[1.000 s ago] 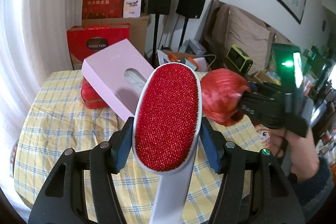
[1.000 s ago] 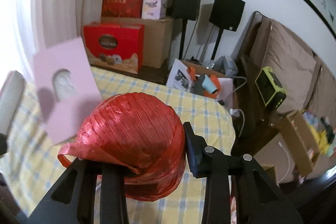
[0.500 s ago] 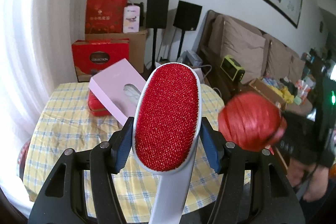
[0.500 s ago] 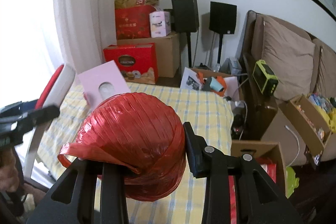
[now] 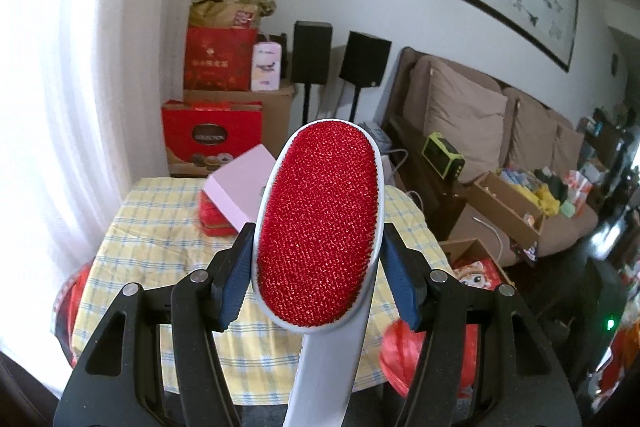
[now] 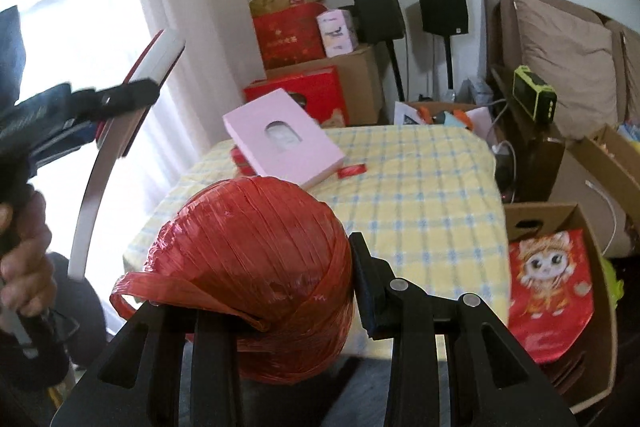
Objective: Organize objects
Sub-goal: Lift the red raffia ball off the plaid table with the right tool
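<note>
Living-room clutter behind, the left gripper (image 5: pixel 316 275) is clamped on a red lint brush (image 5: pixel 318 227) and the right gripper (image 6: pixel 256 291) on a red twine ball (image 6: pixel 256 259), both carried off the checkered table (image 6: pixel 420 195). Next probably a drop-off; pink tissue box (image 6: pixel 284 139) remains, cardboard box (image 6: pixel 560 219) close by.
</note>
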`<move>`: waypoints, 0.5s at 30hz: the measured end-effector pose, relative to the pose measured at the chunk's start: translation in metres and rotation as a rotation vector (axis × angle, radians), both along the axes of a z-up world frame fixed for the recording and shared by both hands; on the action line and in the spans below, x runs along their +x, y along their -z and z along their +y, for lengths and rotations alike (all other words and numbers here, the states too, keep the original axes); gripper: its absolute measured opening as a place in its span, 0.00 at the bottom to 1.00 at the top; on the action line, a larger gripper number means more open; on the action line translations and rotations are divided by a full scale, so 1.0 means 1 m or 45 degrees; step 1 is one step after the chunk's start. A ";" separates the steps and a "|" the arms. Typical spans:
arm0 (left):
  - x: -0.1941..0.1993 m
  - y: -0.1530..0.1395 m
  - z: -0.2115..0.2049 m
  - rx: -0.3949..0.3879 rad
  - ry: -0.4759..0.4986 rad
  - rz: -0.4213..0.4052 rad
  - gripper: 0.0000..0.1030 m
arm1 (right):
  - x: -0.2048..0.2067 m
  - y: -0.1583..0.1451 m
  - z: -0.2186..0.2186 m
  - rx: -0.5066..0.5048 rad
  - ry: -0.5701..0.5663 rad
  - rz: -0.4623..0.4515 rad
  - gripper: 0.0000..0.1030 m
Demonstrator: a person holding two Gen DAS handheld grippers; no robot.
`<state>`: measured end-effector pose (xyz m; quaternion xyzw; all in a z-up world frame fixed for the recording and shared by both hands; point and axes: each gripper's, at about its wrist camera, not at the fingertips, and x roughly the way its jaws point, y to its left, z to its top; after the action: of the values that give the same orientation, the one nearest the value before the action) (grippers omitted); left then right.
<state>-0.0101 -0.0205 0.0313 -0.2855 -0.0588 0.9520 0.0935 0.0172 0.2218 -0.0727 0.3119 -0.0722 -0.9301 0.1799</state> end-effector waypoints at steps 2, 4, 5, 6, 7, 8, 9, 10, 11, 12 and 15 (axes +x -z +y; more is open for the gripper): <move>0.003 0.000 -0.004 -0.005 -0.012 0.001 0.56 | 0.007 0.004 0.001 -0.029 0.010 -0.005 0.33; 0.006 0.000 -0.008 -0.006 -0.023 0.002 0.56 | 0.012 0.007 0.007 -0.034 0.034 -0.012 0.33; 0.008 -0.001 -0.009 -0.003 -0.029 0.003 0.56 | 0.014 0.007 0.011 -0.041 0.047 -0.014 0.33; 0.009 -0.002 -0.010 0.002 -0.033 0.003 0.56 | 0.014 0.007 0.015 -0.052 0.057 -0.014 0.33; 0.010 -0.002 -0.009 0.003 -0.033 0.004 0.56 | 0.015 0.006 0.020 -0.067 0.067 -0.015 0.33; 0.010 -0.004 -0.008 0.003 -0.031 0.006 0.56 | 0.015 0.005 0.024 -0.081 0.076 -0.013 0.33; 0.010 -0.005 -0.007 0.000 -0.028 0.008 0.56 | 0.015 0.003 0.029 -0.094 0.083 -0.011 0.33; 0.010 -0.006 -0.004 -0.005 -0.025 0.012 0.56 | 0.014 0.001 0.033 -0.099 0.081 -0.007 0.33; 0.010 -0.007 -0.002 -0.010 -0.020 0.017 0.56 | 0.014 -0.002 0.036 -0.097 0.078 0.000 0.33; 0.010 -0.008 0.000 -0.013 -0.014 0.020 0.56 | 0.013 -0.004 0.040 -0.094 0.086 0.010 0.33; 0.010 -0.009 0.008 -0.013 0.005 0.013 0.56 | 0.010 -0.009 0.053 -0.084 0.097 0.029 0.33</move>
<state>-0.0004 -0.0125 0.0402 -0.2812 -0.0528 0.9536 0.0940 0.0276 0.2750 -0.0633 0.2923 -0.1126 -0.9369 0.1552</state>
